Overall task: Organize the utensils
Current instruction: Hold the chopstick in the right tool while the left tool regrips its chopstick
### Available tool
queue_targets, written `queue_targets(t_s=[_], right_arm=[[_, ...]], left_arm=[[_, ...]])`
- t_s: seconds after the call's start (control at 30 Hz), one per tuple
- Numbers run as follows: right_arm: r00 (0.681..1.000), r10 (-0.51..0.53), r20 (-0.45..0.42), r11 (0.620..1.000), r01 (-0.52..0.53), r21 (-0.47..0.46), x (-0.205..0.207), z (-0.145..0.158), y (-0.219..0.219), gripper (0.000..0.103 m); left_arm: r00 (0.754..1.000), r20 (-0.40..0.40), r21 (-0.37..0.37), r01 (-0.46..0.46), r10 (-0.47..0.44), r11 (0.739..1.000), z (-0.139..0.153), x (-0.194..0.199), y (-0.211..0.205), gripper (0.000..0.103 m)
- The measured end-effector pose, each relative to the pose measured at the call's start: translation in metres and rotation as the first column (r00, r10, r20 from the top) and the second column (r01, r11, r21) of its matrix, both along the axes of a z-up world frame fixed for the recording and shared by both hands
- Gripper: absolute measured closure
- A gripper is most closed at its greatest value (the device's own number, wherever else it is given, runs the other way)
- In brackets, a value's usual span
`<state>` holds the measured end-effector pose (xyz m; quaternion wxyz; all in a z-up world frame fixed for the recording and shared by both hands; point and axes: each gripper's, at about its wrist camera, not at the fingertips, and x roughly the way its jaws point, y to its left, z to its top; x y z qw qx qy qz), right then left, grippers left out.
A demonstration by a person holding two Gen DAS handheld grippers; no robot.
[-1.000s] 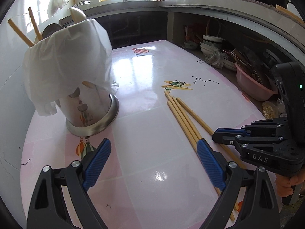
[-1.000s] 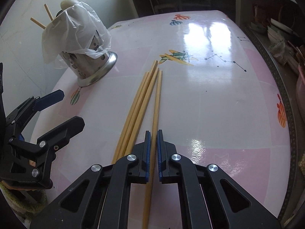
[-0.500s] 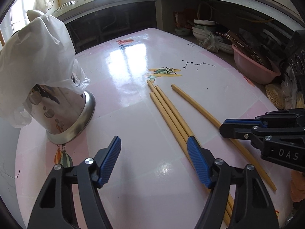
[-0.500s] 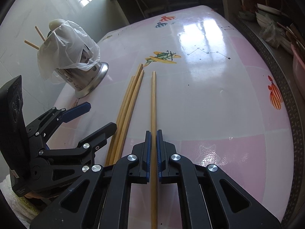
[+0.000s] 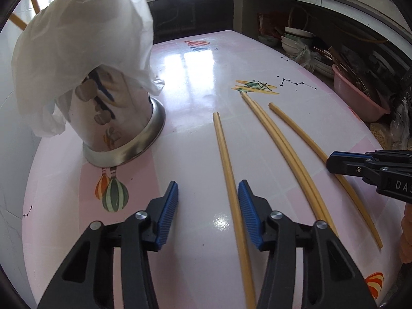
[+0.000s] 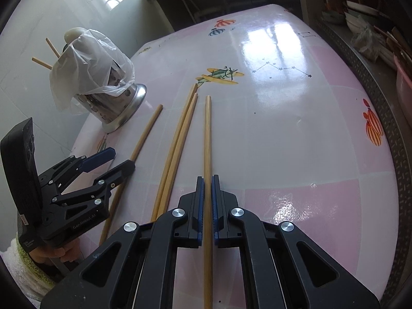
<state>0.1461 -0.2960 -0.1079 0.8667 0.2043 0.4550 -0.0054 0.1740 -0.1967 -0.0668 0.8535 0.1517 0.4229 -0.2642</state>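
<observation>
Several wooden chopsticks lie on the pink table (image 5: 195,82). One chopstick (image 5: 226,159) runs between the pads of my left gripper (image 5: 208,206), close to the right pad. The jaws are closing and do not clamp it. My right gripper (image 6: 207,198) is shut on another chopstick (image 6: 208,134), which lies flat on the table. Between those two lies a pair of chopsticks (image 6: 180,139), touching each other. The steel utensil holder (image 5: 116,118), draped in a white plastic bag, stands at the left with chopsticks sticking out. In the right wrist view, my left gripper (image 6: 121,159) is low at the left.
A wall runs close behind the holder (image 6: 116,105). Past the table's right edge, a shelf holds stacked bowls (image 5: 296,38) and a pink basin (image 5: 360,97). A person's hand and fuzzy sleeve (image 6: 31,262) hold the left gripper. My right gripper (image 5: 332,159) reaches in from the right.
My left gripper's jaws have narrowed and it has sunk closer to the table. One chopstick has been parted from the bundle to the left; the right gripper's chopstick has drawn away to the right.
</observation>
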Motion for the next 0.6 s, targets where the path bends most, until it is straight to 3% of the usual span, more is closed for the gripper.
queue_targets(t_s=[0.07, 0.17, 0.4, 0.6], right_arm=[[1.0, 0.005, -0.006, 1.0, -0.005, 0.001, 0.0, 0.0, 0.003, 0.099], [1.0, 0.014, -0.017, 1.0, -0.014, -0.007, -0.002, 0.0, 0.009, 0.099], [0.997, 0.045, -0.063, 0.999, -0.043, 0.03, -0.015, 0.0, 0.021, 0.099], [0.995, 0.06, -0.074, 0.997, -0.057, 0.048, -0.026, -0.001, 0.025, 0.099]], left_arm=[[1.0, -0.004, 0.012, -0.011, 0.011, 1.0, 0.001, -0.002, 0.006, 0.081], [1.0, -0.01, 0.031, -0.024, 0.025, 0.999, 0.002, -0.008, 0.016, 0.096], [0.988, -0.113, 0.006, -0.11, 0.11, 0.994, 0.005, -0.021, 0.055, 0.097], [0.976, -0.183, -0.007, -0.123, 0.12, 0.992, 0.006, -0.038, 0.076, 0.097]])
